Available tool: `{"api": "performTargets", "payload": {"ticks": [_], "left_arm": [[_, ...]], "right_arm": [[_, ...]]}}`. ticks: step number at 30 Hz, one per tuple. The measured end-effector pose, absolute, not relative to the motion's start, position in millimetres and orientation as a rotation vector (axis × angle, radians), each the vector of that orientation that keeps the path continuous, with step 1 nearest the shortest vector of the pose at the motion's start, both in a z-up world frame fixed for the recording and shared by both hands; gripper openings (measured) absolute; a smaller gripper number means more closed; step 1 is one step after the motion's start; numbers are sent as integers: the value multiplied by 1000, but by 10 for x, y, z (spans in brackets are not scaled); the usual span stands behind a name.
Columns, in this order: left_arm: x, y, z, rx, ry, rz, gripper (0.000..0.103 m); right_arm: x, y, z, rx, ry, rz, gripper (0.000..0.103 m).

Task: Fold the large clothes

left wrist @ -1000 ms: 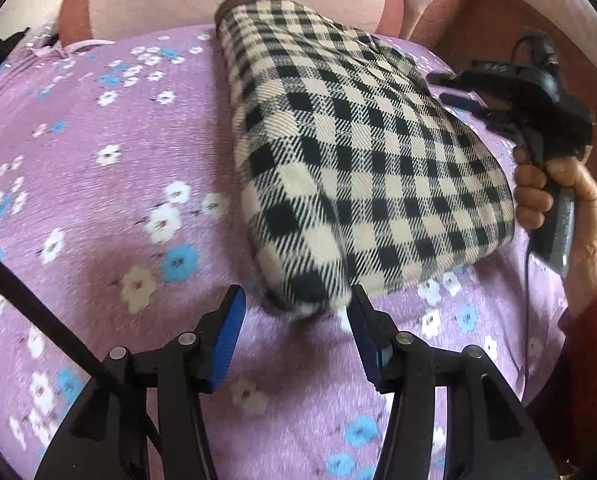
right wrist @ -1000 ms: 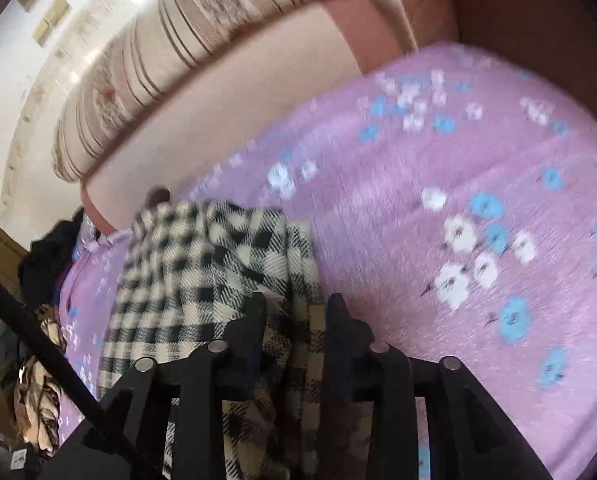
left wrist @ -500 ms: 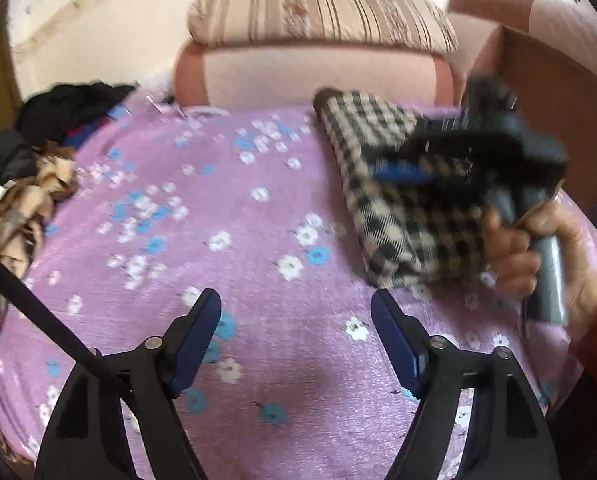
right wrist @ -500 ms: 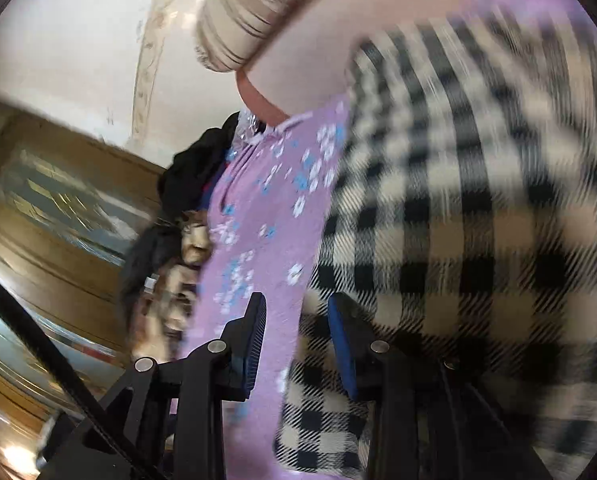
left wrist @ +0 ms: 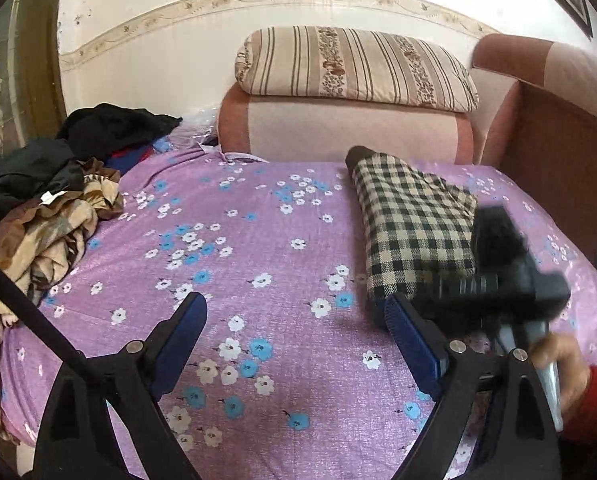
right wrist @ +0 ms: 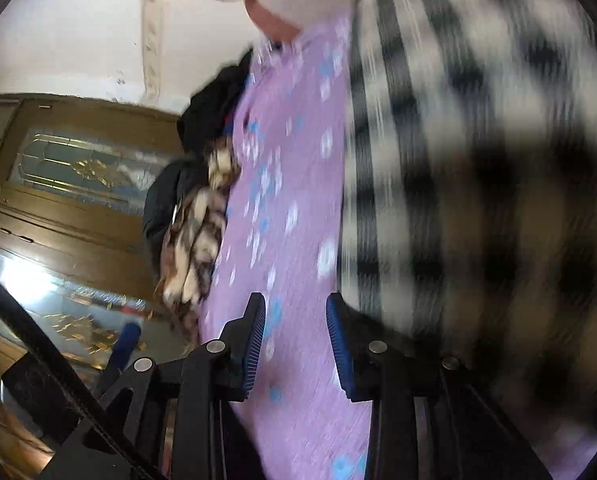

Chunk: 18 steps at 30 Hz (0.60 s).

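The checked garment lay folded into a neat block on the right side of the purple flowered bedspread, so that one looked pretty much done. The left gripper hung over bare bedspread, jaws wide apart, holding nothing. The right gripper was next to the fold, jaws apart too. My guess: next up was one from the pile of clothes on the left. Right view was badly blurred, so contact with the fabric was hard to call.

Checked garment motion-smeared in right wrist view; right claw blurred, covering garment's near corner.
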State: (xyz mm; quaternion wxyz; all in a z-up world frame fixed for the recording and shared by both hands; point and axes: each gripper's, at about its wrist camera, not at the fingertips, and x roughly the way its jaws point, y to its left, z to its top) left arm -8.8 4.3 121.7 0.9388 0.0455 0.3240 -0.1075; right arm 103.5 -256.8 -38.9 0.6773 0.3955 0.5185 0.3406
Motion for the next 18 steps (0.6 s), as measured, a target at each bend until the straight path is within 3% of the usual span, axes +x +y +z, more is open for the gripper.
{"api": "performTargets", "payload": {"ticks": [2,5,7,11,18], "left_arm": [[-115,73,1242,89,655,-211,90],[-197,109,1291,103,616,-183,90],[-256,134,1329,107,578,-170,98],[-290,176,1417,66,519,-183,103],[-276,32,1375,74,562,-238,103]], "right_arm": [[897,-2481,-410,756,1226,710,34],[790,-2603,-146,701,1120,669,36],[734,-2932,56,731,1021,602,37],[650,-3650,119,749,930,301,53],[172,-4289,155,776,901,-74,52]]}}
